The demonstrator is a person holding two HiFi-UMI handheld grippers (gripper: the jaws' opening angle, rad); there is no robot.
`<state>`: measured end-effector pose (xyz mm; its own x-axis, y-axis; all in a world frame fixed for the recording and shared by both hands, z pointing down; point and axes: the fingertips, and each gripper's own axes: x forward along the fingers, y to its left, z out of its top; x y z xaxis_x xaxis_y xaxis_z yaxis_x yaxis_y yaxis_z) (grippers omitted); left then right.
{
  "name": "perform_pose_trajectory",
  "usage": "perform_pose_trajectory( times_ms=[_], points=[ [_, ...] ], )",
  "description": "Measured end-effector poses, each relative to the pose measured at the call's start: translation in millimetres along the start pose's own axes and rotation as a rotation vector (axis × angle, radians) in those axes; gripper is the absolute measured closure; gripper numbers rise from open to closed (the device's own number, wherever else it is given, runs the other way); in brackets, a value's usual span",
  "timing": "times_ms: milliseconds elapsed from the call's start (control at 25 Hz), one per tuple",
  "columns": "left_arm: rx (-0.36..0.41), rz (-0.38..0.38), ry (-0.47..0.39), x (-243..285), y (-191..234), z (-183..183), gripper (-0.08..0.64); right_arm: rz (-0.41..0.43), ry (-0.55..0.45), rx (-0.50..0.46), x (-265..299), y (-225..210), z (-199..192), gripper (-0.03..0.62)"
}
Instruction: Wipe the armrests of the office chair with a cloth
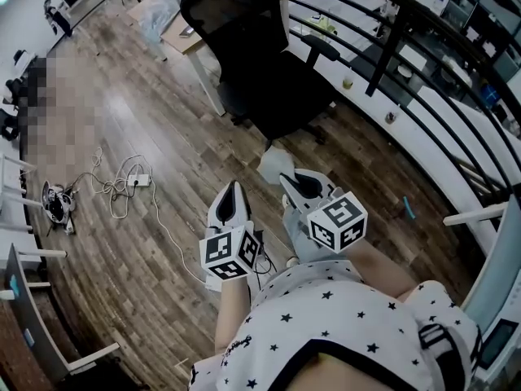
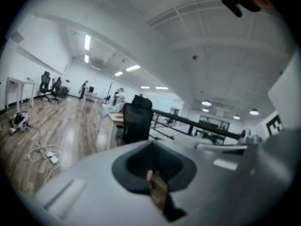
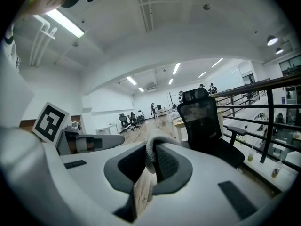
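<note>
The black office chair (image 1: 260, 63) stands ahead on the wood floor, its right armrest (image 1: 321, 47) toward the railing. Both grippers are held low in front of the person, well short of the chair. My right gripper (image 1: 286, 179) is shut on a pale grey cloth (image 1: 275, 163), which bunches out past the jaw tips. In the right gripper view the cloth (image 3: 151, 152) is pinched in that gripper (image 3: 153, 161), with the chair (image 3: 202, 121) and an armrest (image 3: 237, 131) beyond. My left gripper (image 1: 234, 187) is shut with nothing in it; its view shows it (image 2: 154, 173) pointing toward the chair (image 2: 136, 121).
A light wooden desk (image 1: 191, 35) stands behind the chair. A black railing (image 1: 423, 72) curves along the right, with cups (image 1: 348, 82) at its base. White cables and a power strip (image 1: 138, 180) lie on the floor at the left, near a small device (image 1: 55, 206).
</note>
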<state>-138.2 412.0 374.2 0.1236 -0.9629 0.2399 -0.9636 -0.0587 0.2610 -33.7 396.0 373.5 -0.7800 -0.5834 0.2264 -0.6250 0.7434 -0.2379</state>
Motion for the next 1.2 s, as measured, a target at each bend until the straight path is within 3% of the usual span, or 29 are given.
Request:
perform_pose_trajectory(
  times_ms=[640, 1200],
  points=[
    [-0.036, 0.047, -0.001, 134, 49, 52, 0.554, 0.089, -0.019, 0.005, 125, -84, 73, 0.561],
    [-0.067, 0.121, -0.009, 226, 84, 78, 0.554, 0.165, -0.011, -0.015, 205, -145, 103, 0.561]
  ],
)
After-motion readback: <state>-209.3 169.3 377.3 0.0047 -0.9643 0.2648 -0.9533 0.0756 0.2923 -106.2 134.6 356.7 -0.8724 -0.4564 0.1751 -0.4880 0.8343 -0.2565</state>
